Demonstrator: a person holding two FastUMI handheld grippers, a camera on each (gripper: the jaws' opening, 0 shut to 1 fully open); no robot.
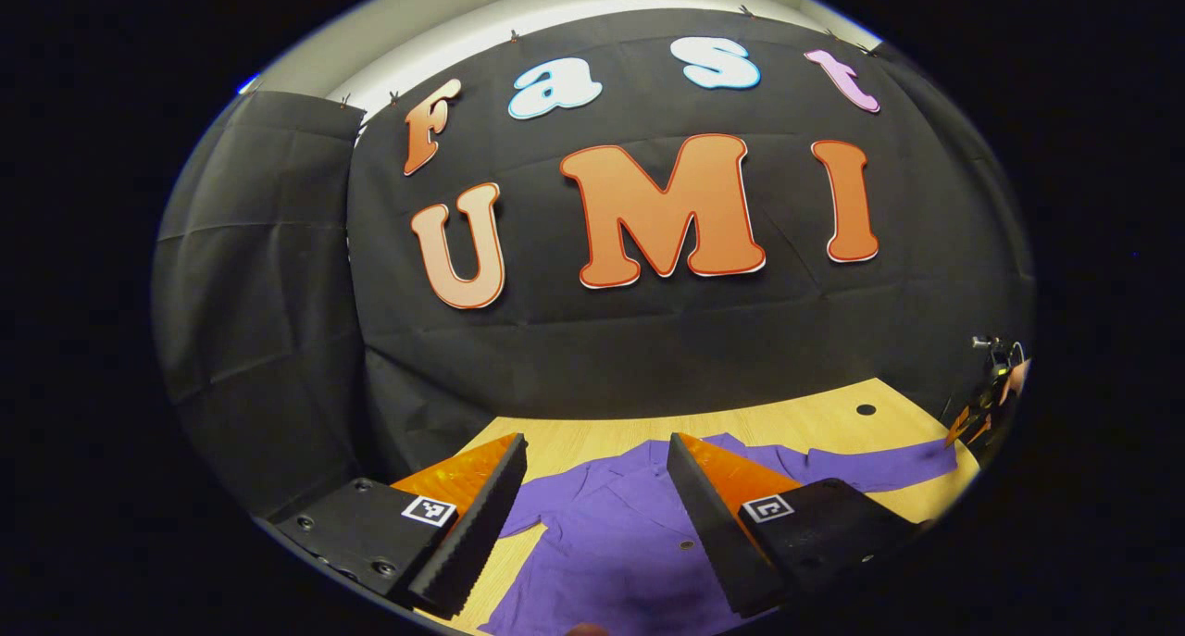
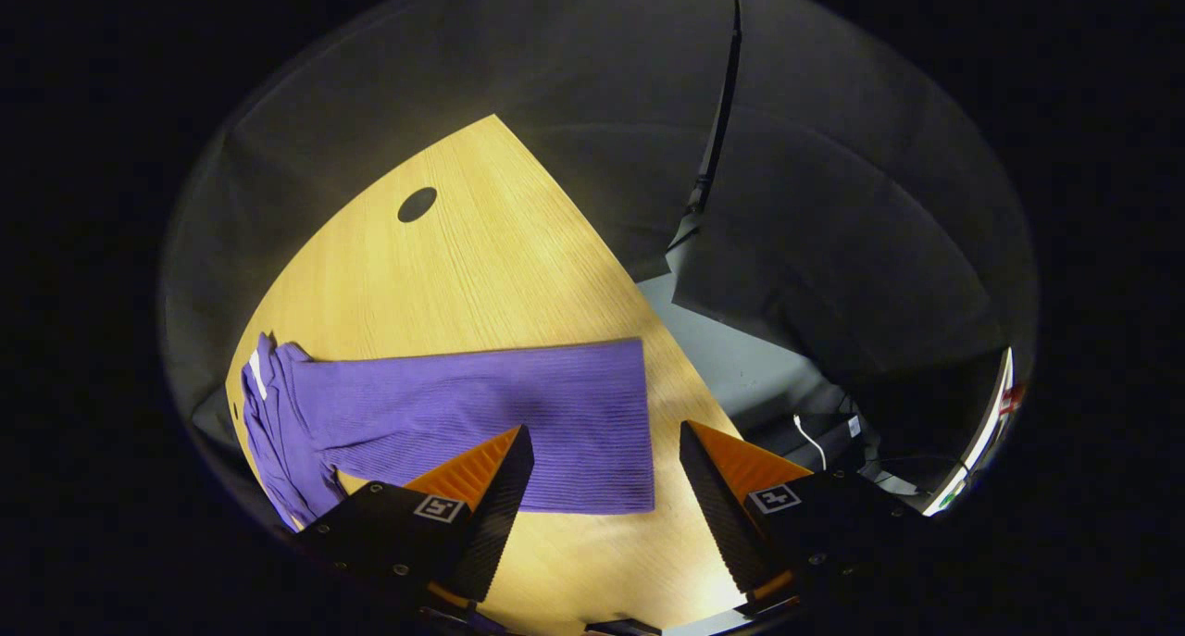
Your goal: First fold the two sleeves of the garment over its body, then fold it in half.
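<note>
The purple garment [image 1: 620, 534] lies flat on the wooden table [image 1: 805, 418], under the left gripper [image 1: 597, 516], jaws wide and empty. It looks soft and limp. The right gripper [image 2: 606, 502], jaws also wide, hovers over the sleeve [image 2: 518, 414]; pinching its cuff edge seems best.

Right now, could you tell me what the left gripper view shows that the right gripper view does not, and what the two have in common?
The left gripper view shows the purple garment's buttoned body lying flat, both sleeves unfolded, and, far off, the right gripper near the sleeve end, plus its own open left gripper. The right gripper view shows that sleeve's cuff close up between its own open fingers, and the floor with a white cable beyond the table edge. Both show the wooden table, its dark round hole, and the outstretched sleeve.
</note>
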